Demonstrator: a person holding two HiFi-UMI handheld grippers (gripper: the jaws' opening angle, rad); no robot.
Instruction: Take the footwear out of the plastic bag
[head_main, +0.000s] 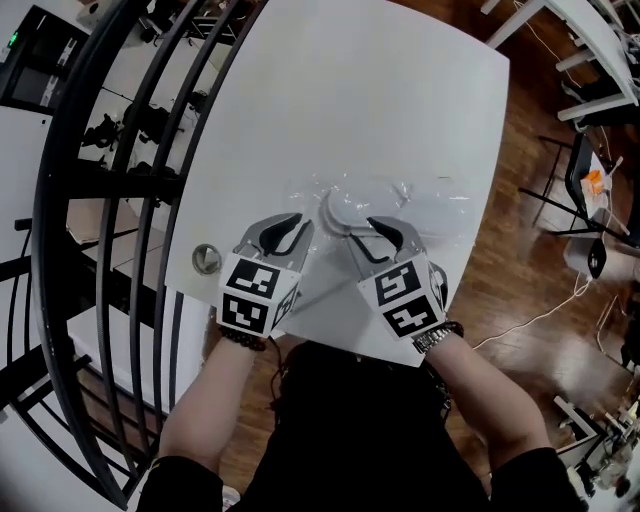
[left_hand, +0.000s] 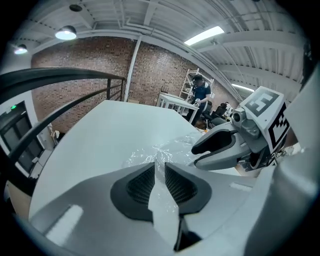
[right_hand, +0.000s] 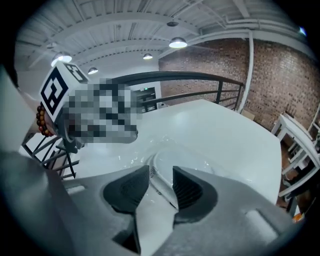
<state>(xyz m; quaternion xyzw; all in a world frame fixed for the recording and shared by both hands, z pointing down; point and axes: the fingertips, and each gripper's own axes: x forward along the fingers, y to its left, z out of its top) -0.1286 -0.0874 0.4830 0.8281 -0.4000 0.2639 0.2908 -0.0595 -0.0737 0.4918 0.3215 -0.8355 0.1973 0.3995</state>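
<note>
1. We find the left gripper (left_hand: 160, 169) with its jaws only a narrow slit apart. The pads grip nothing, and the crinkled edge of the plastic bag (left_hand: 167, 149) lies right at their tips, toward 12 o'clock.
2. We find the right gripper (right_hand: 161, 175) with its jaws clearly wider. A curved rim of the white footwear (head_main: 343, 210), under clear film, runs through the gap, and we see neither pad pressing on it.
3. From the head view, both grippers slant down at the bag from the table's near edge. The left one is at about 7 o'clock of the bag and the right at about 6 o'clock, and they are close beside each other.
4. The footwear sits inside the bag, at the bag's 9 o'clock end, just beyond both sets of tips. The rest of the film spreads flat toward 3 o'clock.
5. The bag lies on the near half of the white table (head_main: 350, 100).
6. Each gripper carries a marker cube (head_main: 255, 292) at its 6 o'clock end. Behind the cubes we see a bead bracelet (head_main: 243, 340) on the left wrist and a watch (head_main: 436, 338) on the right.
7. A small metal disc (head_main: 207, 258) is set in the table at 9 o'clock of the left gripper, near the edge.
8. A black railing (head_main: 75, 200) curves past the table at 9 o'clock, and wooden floor (head_main: 520, 150) shows at 3 o'clock.
</note>
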